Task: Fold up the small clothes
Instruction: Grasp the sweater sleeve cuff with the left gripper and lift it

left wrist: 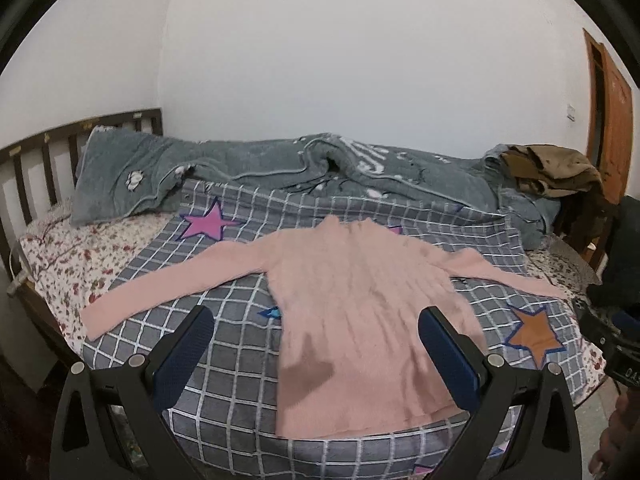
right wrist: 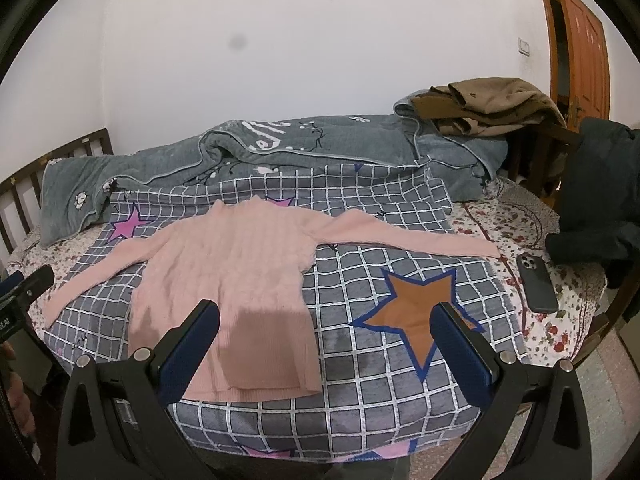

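On the checked blanket (left wrist: 224, 344), pink sweater (left wrist: 360, 320) spread flat; left gripper (left wrist: 316, 344) and right gripper (right wrist: 328, 340) wide open, empty. Best to pinch each sleeve near its cuff and fold inward evenly.

Pink sweater (left wrist: 360, 304); grey white-checked blanket (left wrist: 224, 344), orange star (right wrist: 420, 304); floral sheet (left wrist: 72, 264).

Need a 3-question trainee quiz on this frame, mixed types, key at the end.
1. True or false: the pink sweater lies spread flat with both sleeves out.
2. What lies on the floral sheet right of the checked blanket? A) phone B) book C) remote
3. Fill in: both the left gripper and the right gripper are ____, holding nothing.

Key: 1 true; 2 A, the phone; 3 open.
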Motion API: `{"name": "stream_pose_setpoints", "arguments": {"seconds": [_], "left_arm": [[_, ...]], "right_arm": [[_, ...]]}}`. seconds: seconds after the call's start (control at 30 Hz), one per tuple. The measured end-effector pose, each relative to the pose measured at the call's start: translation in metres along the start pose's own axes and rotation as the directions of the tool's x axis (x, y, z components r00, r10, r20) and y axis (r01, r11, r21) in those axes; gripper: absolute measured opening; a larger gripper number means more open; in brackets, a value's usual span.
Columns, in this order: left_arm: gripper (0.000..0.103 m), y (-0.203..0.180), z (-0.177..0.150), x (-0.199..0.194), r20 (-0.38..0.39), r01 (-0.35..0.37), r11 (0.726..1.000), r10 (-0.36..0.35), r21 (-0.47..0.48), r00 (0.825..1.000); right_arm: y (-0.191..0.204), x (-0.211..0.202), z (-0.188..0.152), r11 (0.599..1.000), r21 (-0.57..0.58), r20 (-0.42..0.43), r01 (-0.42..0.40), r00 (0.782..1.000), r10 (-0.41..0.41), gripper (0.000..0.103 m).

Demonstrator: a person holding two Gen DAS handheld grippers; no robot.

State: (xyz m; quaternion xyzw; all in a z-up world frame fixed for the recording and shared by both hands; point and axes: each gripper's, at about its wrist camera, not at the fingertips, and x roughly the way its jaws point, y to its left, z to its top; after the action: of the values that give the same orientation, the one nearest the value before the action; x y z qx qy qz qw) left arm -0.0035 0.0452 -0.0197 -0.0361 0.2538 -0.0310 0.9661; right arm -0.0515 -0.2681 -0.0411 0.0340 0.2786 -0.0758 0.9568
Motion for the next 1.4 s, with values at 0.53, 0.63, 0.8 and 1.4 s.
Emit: {"name": "stream_pose_setpoints", "arguments": {"seconds": [0.53, 0.63, 0.8, 1.4], "left_arm": [[0.091, 0.175, -0.041, 0.125, -0.173, -0.245, 0.935, 0.205, -0.257, 0.963], [0.089, 0.216, -0.056, 0.14, -0.201, -0.254, 0.902, 0.193, -0.349, 0.96], [0.078, 0.273, -0.076, 0.155, -0.231, -0.299, 0.836, 0.212, -0.461, 0.95], [0.032, 0.353, -0.078, 0.177, -0.285, -0.363, 0.685, 0.23, -0.632, 0.931]], "right_arm": [[0.074, 0.096, -0.009, 0.989, -0.103, -0.103, -0.109, 0.99, 0.099, 0.097], [0.091, 0.107, -0.008, 0.983, -0.115, -0.111, -0.144, 0.985, 0.131, 0.096], [0.127, 0.128, -0.007, 0.966, -0.179, -0.123, -0.184, 0.979, 0.164, 0.095], [0.165, 0.188, -0.011, 0.944, -0.191, -0.236, -0.269, 0.946, 0.222, 0.094]]}}
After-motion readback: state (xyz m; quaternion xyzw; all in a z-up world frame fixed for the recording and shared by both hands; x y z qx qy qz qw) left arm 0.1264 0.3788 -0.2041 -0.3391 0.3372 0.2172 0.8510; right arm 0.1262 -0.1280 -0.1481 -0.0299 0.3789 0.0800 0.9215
